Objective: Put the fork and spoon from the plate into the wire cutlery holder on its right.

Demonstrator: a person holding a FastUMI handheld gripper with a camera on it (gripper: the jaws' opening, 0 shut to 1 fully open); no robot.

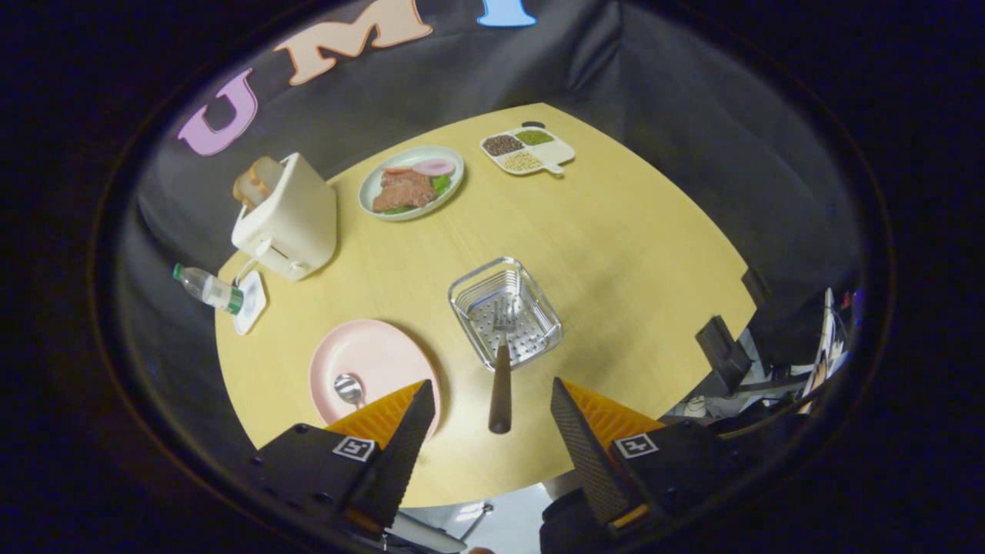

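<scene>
The gripper (492, 431) is up high, its fingers spread wide and holding nothing, so the fork looks let go. The fork (501, 362) stands in the wire cutlery holder (505, 312), its brown handle pointing up toward the fingers and its prongs down on the holder's floor. The spoon (348, 388) lies on the pink plate (369, 362), to the left, partly hidden behind the left finger, so it likely goes next

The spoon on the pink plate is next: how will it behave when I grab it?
The spoon looks like shiny metal, so probably stiff and fairly slippery. It lies flat on the smooth pink plate, so it may slide before lifting. Its handle is hidden behind a finger of the open gripper, so balance is hard to judge.
</scene>
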